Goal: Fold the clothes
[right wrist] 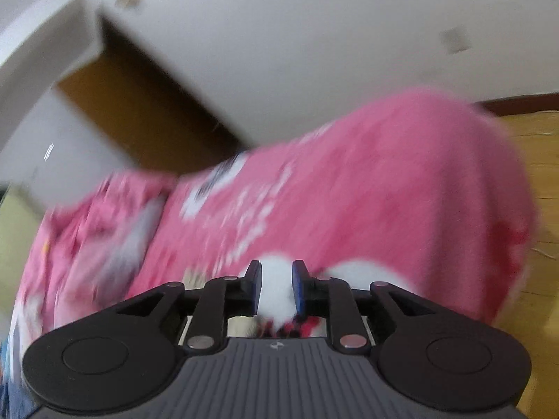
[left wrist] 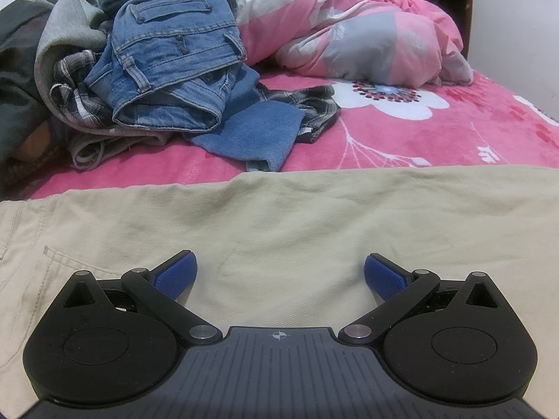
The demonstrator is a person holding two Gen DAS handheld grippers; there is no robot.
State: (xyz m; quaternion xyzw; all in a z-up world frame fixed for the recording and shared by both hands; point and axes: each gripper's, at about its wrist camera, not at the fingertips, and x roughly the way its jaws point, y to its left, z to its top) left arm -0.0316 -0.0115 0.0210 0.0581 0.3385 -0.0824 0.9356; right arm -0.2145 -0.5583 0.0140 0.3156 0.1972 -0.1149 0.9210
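Left hand-held gripper (left wrist: pixel 279 276) spread wide, nothing btwn its blue pads (left wrist: pixel 174 276), hovering low over khaki trousers (left wrist: pixel 279 216) laid flat along the near edge of the bed (left wrist: pixel 436 129). Behind them, toward the bed's far left corner, a heap: blue jeans (left wrist: pixel 174 56) on top, grey garment (left wrist: pixel 66 35) and plaid shirt (left wrist: pixel 77 104) under. Pink-grey duvet (left wrist: pixel 367 35) bunched at the far right. Right hand-held gripper (right wrist: pixel 276 288) narrow w/ a small gap, gripping nothing; view blurred, pink blanket (right wrist: pixel 384 181) beyond.
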